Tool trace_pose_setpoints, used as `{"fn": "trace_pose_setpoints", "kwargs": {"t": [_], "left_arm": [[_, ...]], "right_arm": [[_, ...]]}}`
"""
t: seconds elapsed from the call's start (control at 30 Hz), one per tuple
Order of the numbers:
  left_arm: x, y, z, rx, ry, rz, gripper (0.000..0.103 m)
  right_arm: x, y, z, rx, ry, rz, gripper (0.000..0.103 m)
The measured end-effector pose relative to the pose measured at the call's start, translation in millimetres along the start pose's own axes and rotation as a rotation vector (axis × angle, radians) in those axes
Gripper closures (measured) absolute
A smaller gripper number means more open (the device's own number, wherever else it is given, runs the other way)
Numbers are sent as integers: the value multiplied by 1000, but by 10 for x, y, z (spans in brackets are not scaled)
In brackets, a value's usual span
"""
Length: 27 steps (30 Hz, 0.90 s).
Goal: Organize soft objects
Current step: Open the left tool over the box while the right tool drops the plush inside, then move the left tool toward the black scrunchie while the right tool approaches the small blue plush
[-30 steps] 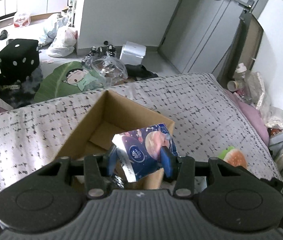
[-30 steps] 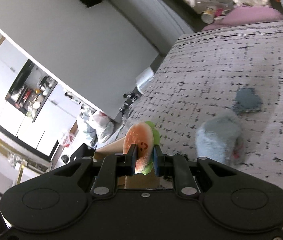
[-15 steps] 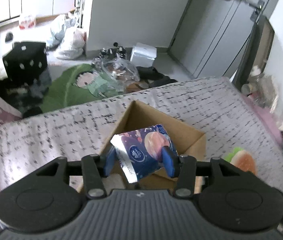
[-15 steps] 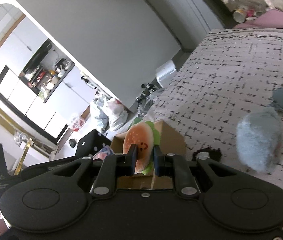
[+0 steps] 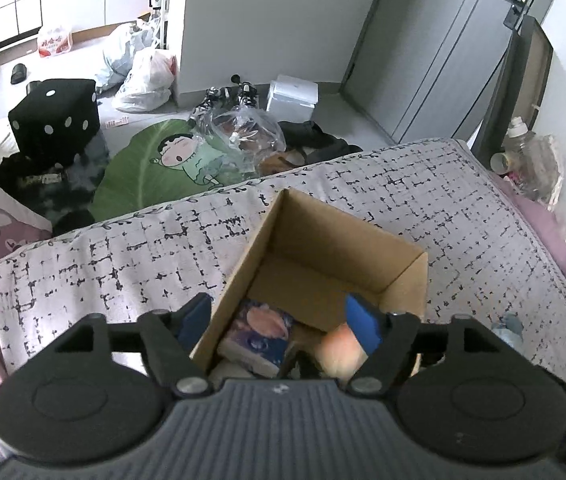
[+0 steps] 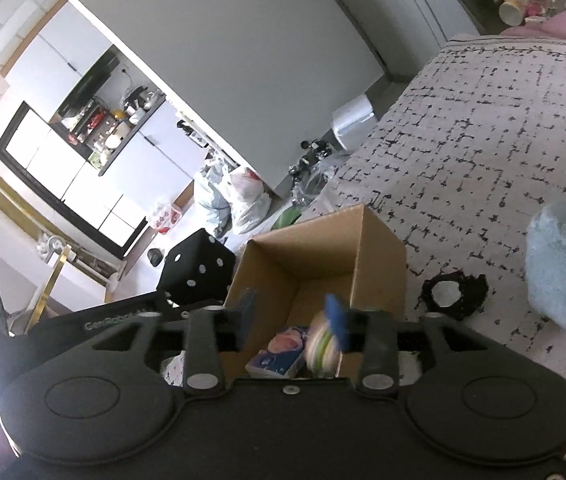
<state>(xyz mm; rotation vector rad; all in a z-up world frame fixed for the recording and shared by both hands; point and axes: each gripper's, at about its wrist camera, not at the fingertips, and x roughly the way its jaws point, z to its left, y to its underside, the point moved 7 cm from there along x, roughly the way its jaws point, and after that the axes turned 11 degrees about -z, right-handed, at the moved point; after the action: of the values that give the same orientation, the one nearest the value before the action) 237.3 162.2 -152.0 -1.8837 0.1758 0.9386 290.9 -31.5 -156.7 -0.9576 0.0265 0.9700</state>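
An open cardboard box (image 5: 403, 280) (image 6: 379, 264) sits on the patterned bed cover. The blue tissue pack (image 5: 259, 340) (image 6: 283, 354) lies inside it near the front wall. The burger plush (image 5: 341, 350) (image 6: 323, 346) is in the box beside the pack, blurred. My left gripper (image 5: 279, 320) is open above the box's near edge, holding nothing. My right gripper (image 6: 293, 316) is open over the box, holding nothing. A fluffy light-blue plush (image 6: 563, 264) and a black ring-shaped item (image 6: 453, 294) lie on the bed right of the box.
The bed cover (image 5: 123, 256) ends at its far edge, with floor clutter beyond: a black dice cushion (image 5: 55, 120), a green leaf mat (image 5: 155, 168), plastic bags (image 5: 239, 136) and a white box (image 5: 293, 94). A pink pillow (image 5: 539, 224) lies at the bed's right side.
Both grippers have opened. The tissue pack left my left gripper and lies in the box. The burger plush left my right gripper and dropped into the box.
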Motion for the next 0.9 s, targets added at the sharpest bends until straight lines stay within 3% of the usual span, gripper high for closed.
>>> {"fn": "trace_pose_setpoints", "kwargs": {"t": [0.17,0.27,0.57,0.9], "left_arm": [[-100,-18,-38,-2,5,-25,19],[-147,-24,-91,-8,10,-24,19],[-246,-30,-434,-5,56,9,18],[-314,5,-813,29,62,39,17]], "right_arm": [[-159,-168,-87,7,63,-38,17],[-283,-315,-183,18,94,-52,10],[-624,-610,-509,-35,225,-42,2],[-809,-912,-712,-59,240,-29,0]]}}
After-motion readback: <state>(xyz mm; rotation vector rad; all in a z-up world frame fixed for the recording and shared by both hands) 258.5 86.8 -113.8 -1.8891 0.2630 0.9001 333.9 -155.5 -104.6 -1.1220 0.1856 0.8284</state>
